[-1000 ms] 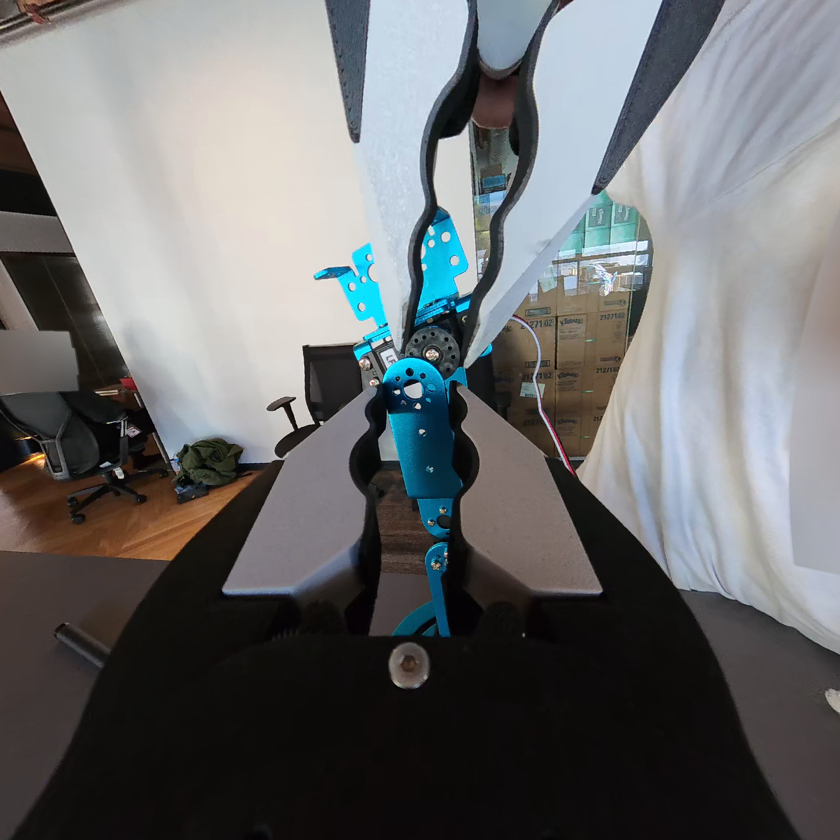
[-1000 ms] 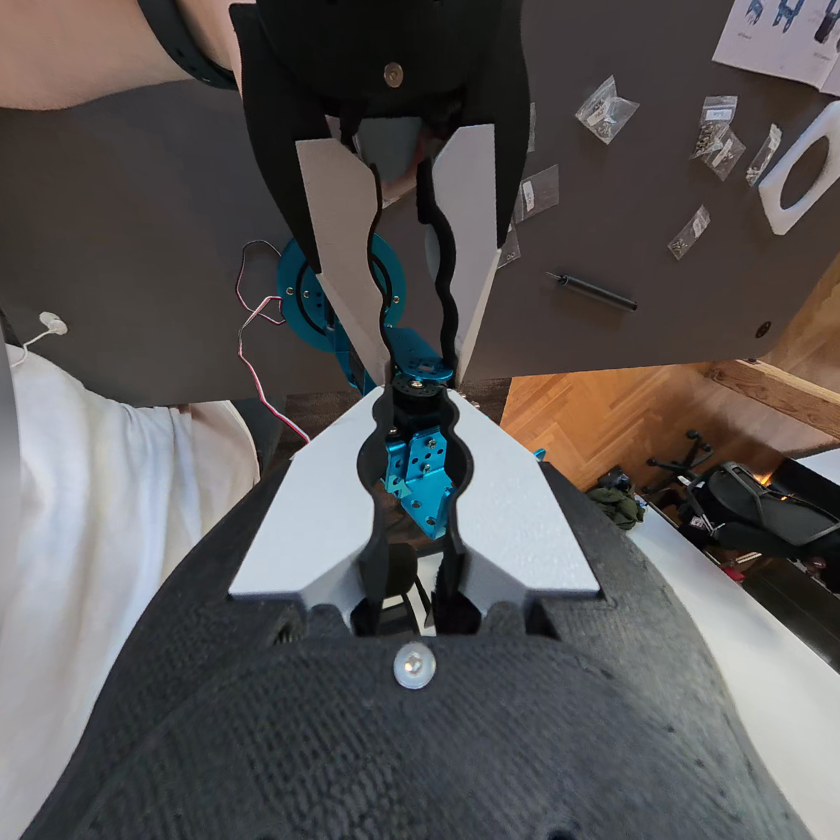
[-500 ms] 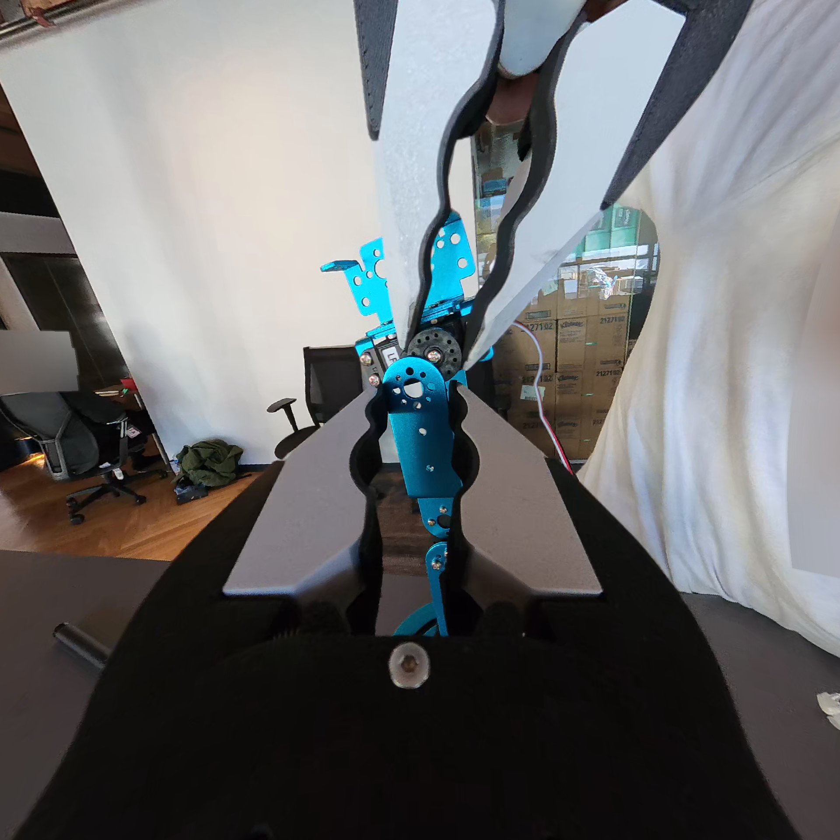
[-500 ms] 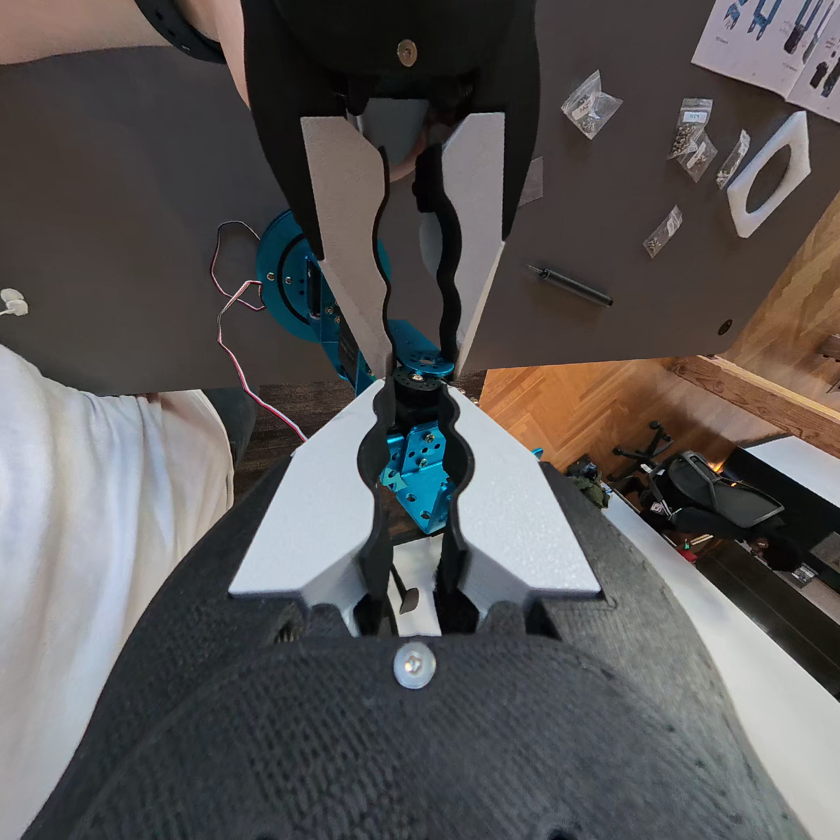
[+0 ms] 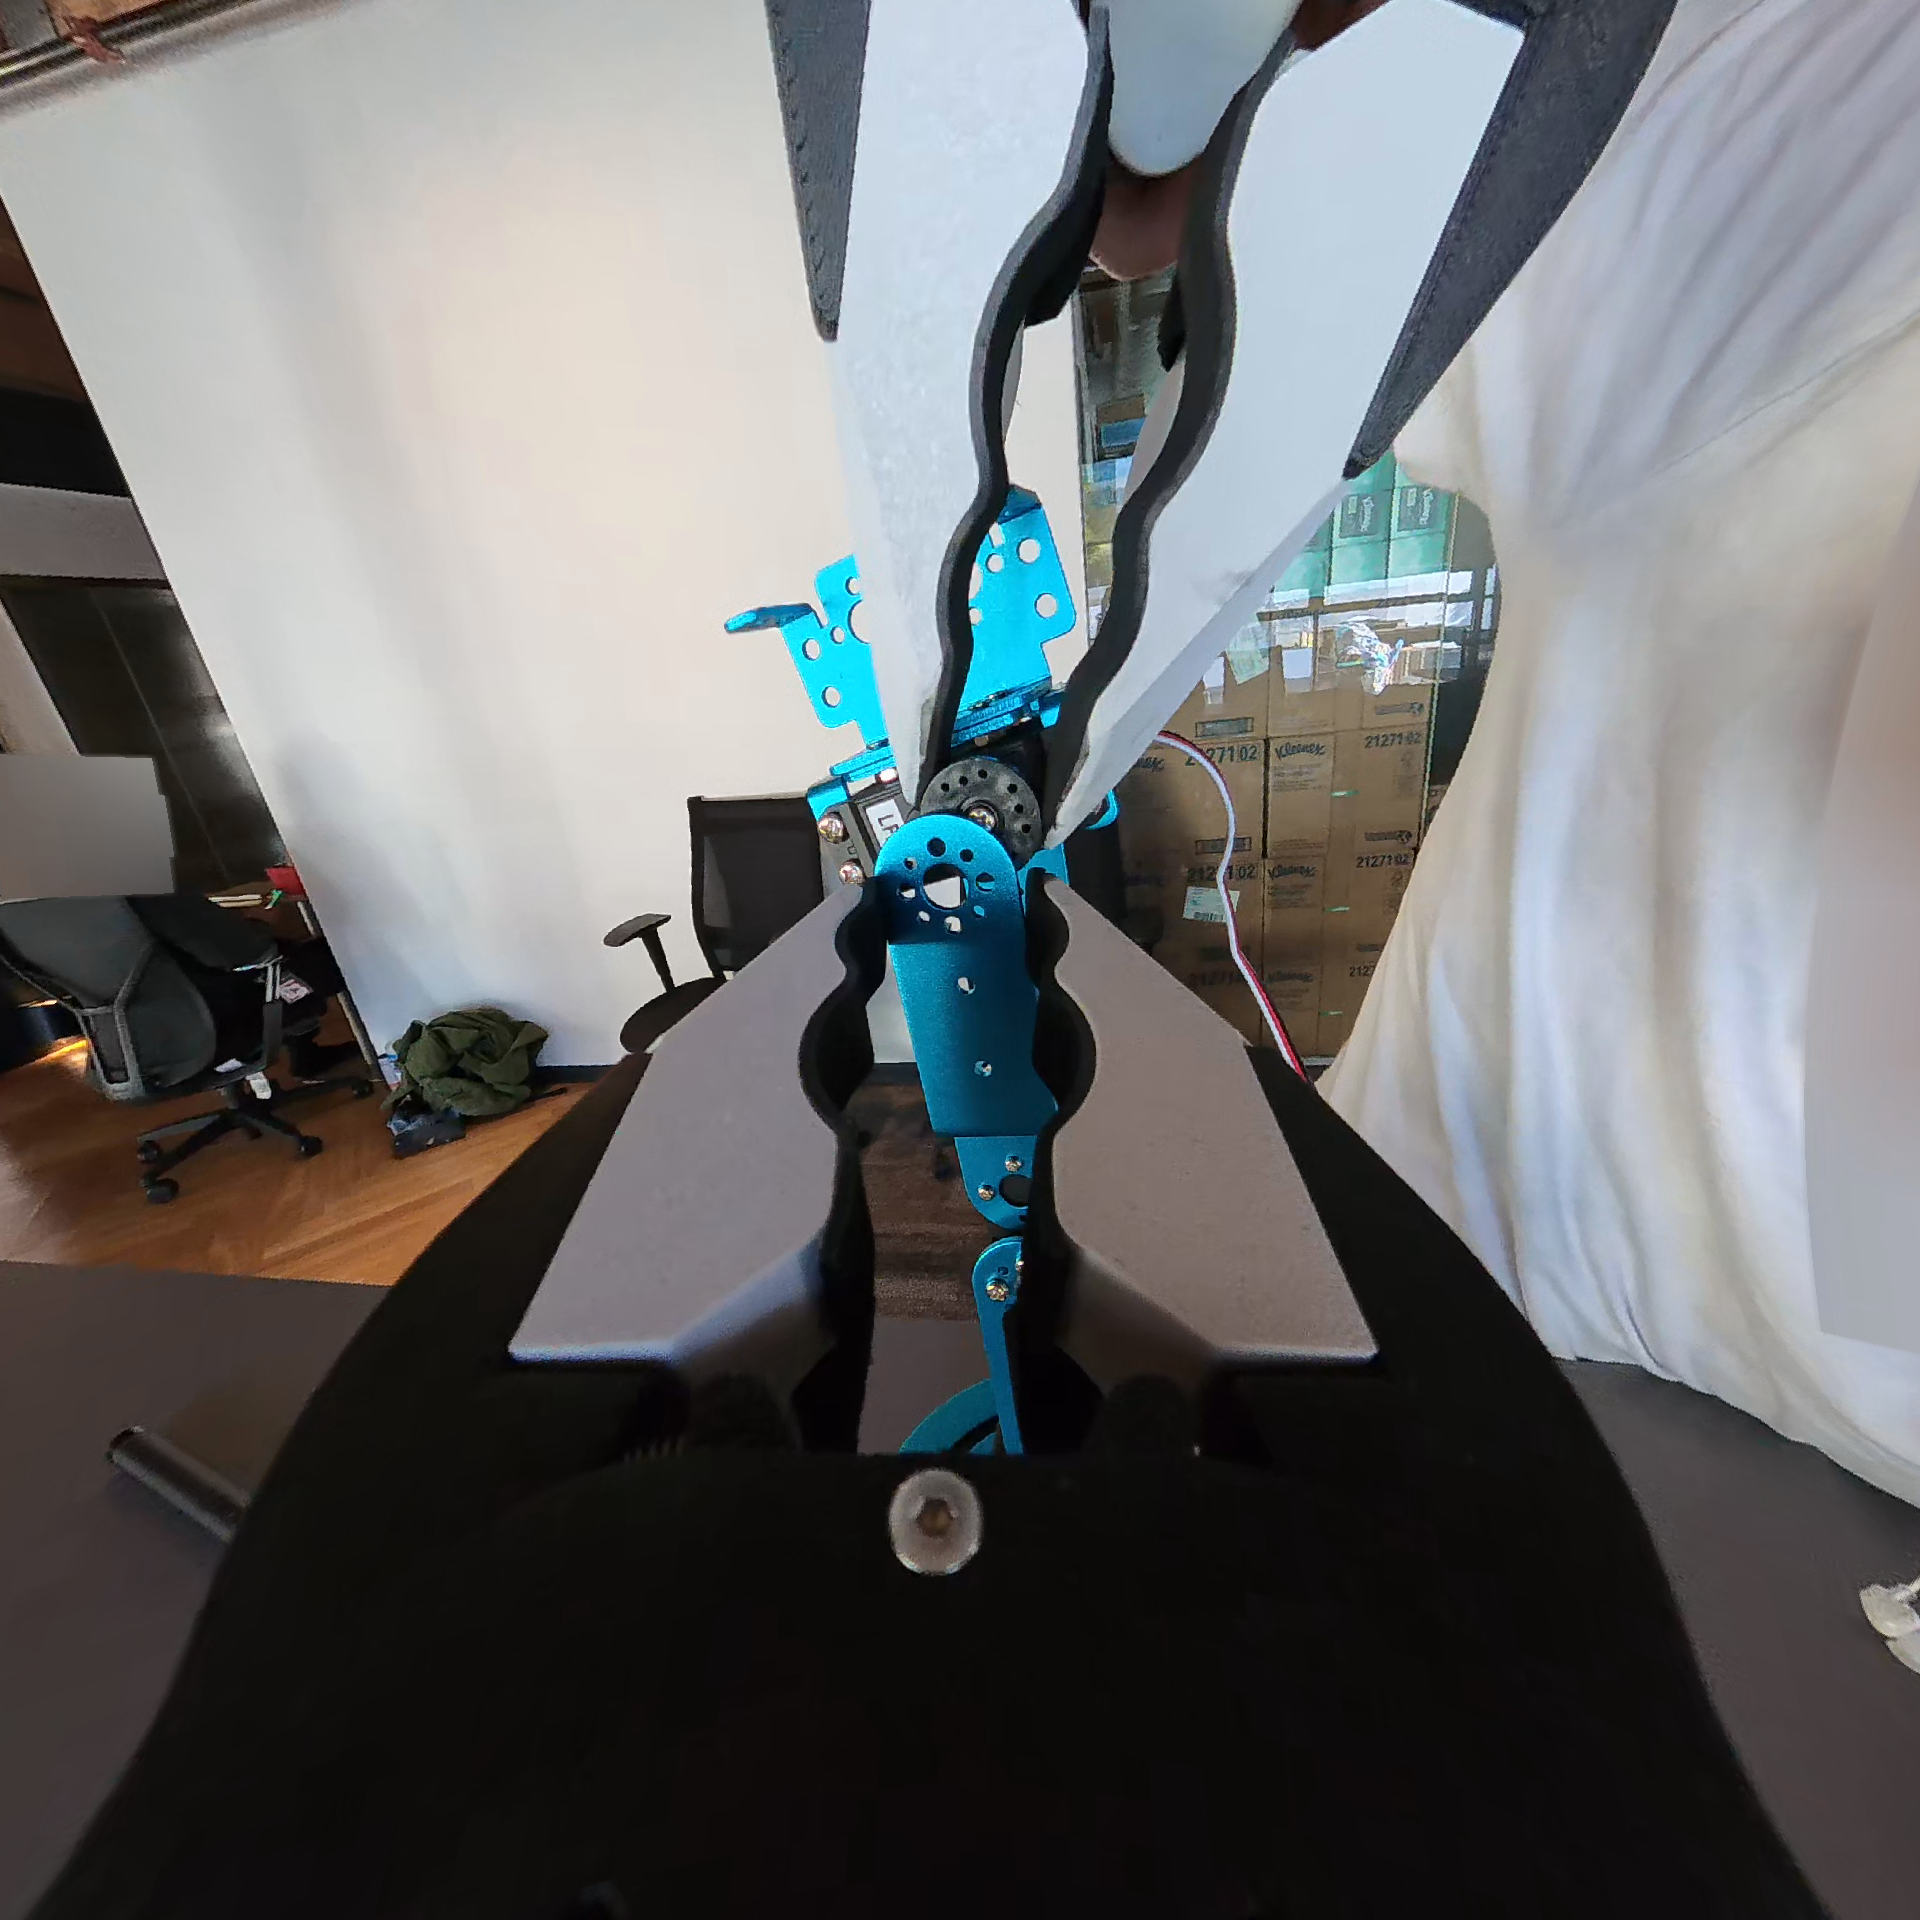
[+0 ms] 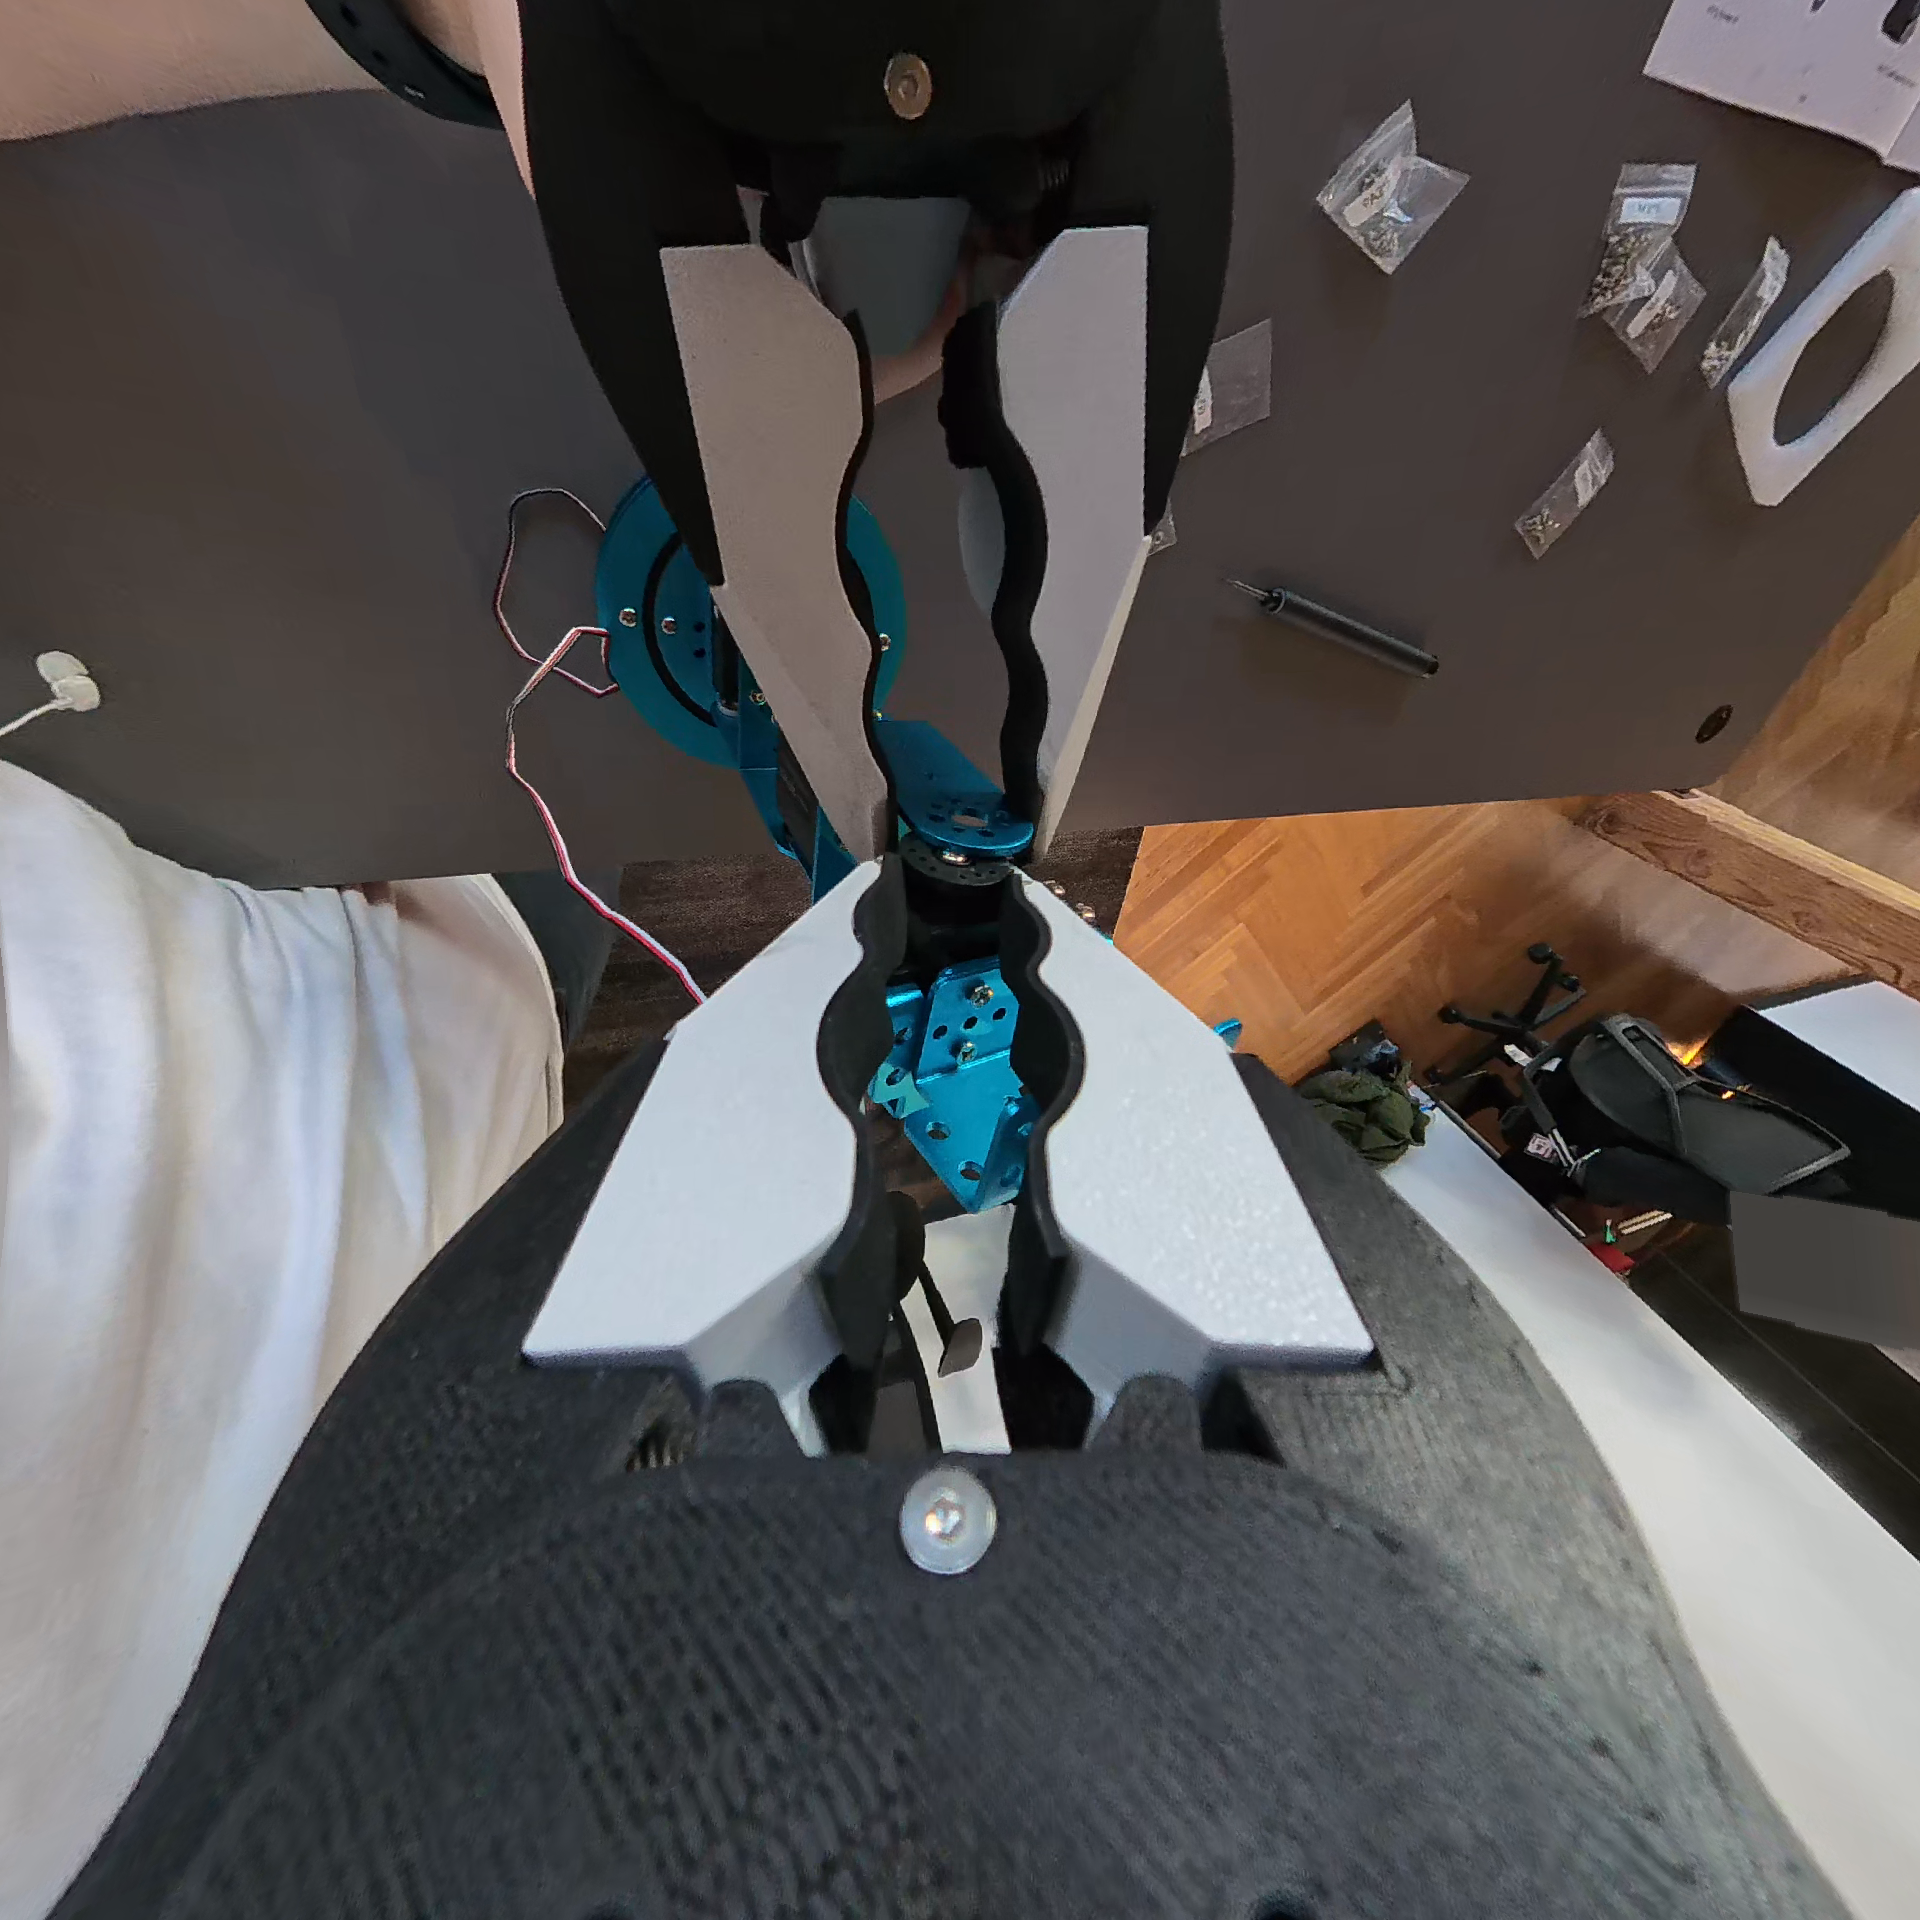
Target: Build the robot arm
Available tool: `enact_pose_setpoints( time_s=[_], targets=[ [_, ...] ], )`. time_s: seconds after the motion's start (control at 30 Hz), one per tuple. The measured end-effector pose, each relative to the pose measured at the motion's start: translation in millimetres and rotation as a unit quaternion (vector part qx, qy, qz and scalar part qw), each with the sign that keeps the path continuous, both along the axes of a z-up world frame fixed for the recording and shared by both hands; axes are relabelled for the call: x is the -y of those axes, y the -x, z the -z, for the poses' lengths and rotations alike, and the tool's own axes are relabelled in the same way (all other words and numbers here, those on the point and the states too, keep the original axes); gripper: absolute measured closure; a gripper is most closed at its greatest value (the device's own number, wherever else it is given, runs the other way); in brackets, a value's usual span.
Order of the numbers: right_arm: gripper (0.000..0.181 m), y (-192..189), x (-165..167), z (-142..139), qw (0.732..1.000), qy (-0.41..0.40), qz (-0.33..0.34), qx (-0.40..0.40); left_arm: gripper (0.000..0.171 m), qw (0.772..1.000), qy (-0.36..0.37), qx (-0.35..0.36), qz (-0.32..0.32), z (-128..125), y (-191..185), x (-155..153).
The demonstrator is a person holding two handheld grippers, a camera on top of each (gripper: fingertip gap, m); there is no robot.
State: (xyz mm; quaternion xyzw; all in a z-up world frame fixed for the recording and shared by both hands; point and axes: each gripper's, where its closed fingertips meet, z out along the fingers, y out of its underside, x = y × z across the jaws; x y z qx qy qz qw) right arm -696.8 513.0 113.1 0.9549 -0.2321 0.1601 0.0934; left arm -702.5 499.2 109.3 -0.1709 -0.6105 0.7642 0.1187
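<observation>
- The blue metal robot arm (image 5: pixel 961 997) stands up from the dark worktop (image 6: pixel 260 416), its round blue base (image 6: pixel 634 644) resting there near the edge in front of a person in a white shirt (image 5: pixel 1662 831).
- The left claw (image 5: pixel 951 914) is clamped on the arm's flat blue link, with the black wavy pads pressed against both sides.
- The right claw (image 6: pixel 951 883) comes from the opposite side and is closed on the black servo (image 6: pixel 951 914) at the joint; its tips nearly meet those of the left claw.
- A perforated blue bracket (image 5: pixel 1013 592) rises above the servo, behind the right claw's fingers.
- Red, white and black wires (image 6: pixel 540 665) trail from the base over the worktop.
- A black screwdriver (image 6: pixel 1340 629) lies on the worktop, well apart from the arm.
- Small clear bags of hardware (image 6: pixel 1387 182) and a white foam cut-out (image 6: pixel 1829 364) lie farther off.
- Office chairs (image 5: pixel 197 1018) and stacked cardboard boxes (image 5: pixel 1299 862) stand in the room behind.
</observation>
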Motion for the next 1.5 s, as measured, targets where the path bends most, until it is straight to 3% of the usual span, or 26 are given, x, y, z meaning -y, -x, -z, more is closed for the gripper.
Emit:
enact_pose_setpoints(
  time_s=[0.57, 0.73, 1.2, 1.5],
  targets=[
    [0.162, -0.6, -1.2, 4.0, 0.999, 0.045, -0.004, -0.012, 0.146, 1.000, 0.002, 0.007, -0.004, 0.2, 1.1, -0.4],
    [0.162, -4.0, -2.1, 3.0, 0.997, 0.050, -0.059, 0.014, 0.145, 1.000, 0.014, 0.001, 0.000, -0.5, 0.4, 0.7],
    [0.160, -4.2, -5.3, 2.6, 0.997, 0.027, -0.070, 0.025, 0.145, 1.000, 0.025, 0.002, 0.006, -1.7, 2.2, -0.4],
    [0.148, -7.9, -17.6, -5.7, 0.995, 0.010, -0.088, 0.047, 0.142, 1.000, 0.027, -0.005, 0.007, -3.0, 2.6, 0.2]
  ],
)
